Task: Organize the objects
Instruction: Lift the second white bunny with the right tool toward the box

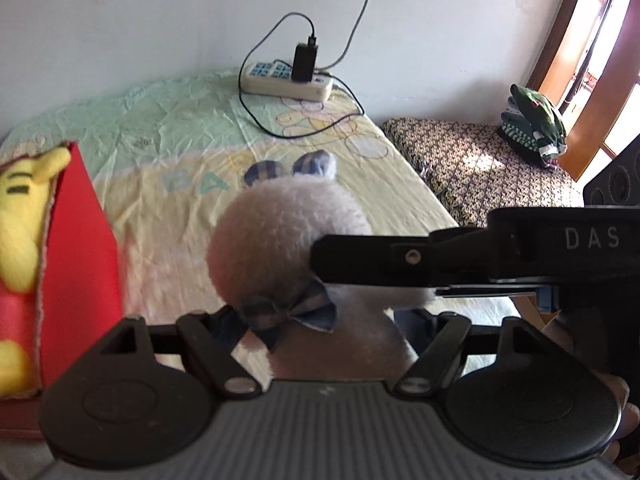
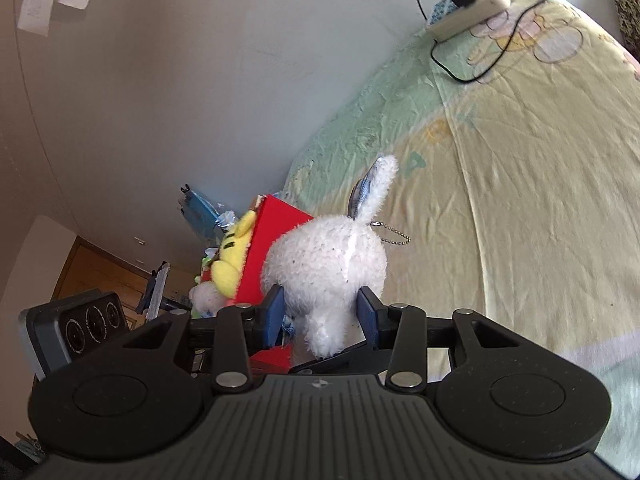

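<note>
A white plush bunny (image 1: 276, 240) with a blue checked bow and ears hangs above the bed. Its body sits between the jaws of my left gripper (image 1: 324, 336), whose pads are buried in the fur. My right gripper (image 2: 322, 316) is shut on the bunny (image 2: 324, 264), its blue pads (image 2: 274, 316) pressing in from both sides. In the left wrist view a black finger of the right gripper (image 1: 360, 258) crosses in from the right onto the toy. A red box (image 1: 80, 240) at the left holds a yellow plush (image 1: 20, 216).
The pale green and yellow bed sheet (image 1: 180, 140) spreads under the toy. A power strip (image 1: 288, 80) with a charger and cables lies by the far wall. A patterned bench (image 1: 480, 160) with folded clothes (image 1: 532, 124) stands to the right. More toys sit behind the red box (image 2: 276, 220).
</note>
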{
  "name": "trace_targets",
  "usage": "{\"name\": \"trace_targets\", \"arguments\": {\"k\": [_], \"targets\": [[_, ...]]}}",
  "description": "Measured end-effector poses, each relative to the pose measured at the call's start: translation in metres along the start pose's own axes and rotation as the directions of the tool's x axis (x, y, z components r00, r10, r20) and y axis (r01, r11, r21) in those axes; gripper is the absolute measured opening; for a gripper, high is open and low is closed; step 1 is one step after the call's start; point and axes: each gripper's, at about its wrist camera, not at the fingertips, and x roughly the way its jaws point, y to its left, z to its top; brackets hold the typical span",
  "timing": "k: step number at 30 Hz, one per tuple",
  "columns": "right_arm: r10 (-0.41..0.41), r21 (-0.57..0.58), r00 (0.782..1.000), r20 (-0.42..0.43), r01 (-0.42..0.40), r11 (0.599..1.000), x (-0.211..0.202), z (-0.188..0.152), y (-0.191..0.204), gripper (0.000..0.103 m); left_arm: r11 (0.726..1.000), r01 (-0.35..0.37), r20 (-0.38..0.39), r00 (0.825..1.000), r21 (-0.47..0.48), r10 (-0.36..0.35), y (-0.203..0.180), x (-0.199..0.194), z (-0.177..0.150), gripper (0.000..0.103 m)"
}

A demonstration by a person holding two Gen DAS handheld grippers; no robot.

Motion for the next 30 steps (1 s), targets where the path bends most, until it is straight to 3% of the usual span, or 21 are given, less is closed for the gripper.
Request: {"name": "trace_targets", "arguments": {"k": [8,15,23,30], "targets": [[0.107,-0.077,0.994,-0.01,-0.108,0.991,0.008,0.002,0.036,0.043,0.992,-0.123,0.122,0.985,0.002,0.122,0.004,-0.054,-0.001,0.077],[0.168,-0.146,0.985,-0.026,-0.17,0.975,0.036,0.003,0.075,0.043,0.984,-0.176,0.193,0.965,-0.027,0.178,0.034,-0.086,-0.003,0.077],[0.177,-0.172,0.984,-0.022,-0.178,0.969,0.086,-0.012,0.118,0.043,0.984,-0.175,0.216,0.96,-0.024,0.176,0.098,-0.121,-0.006,0.077],[0.146,-0.191,0.989,0.0,-0.143,0.971,0.131,-0.03,0.15,0.043,0.989,-0.144,0.2,0.969,-0.012,0.144,0.16,-0.134,-0.009,0.077]]}}
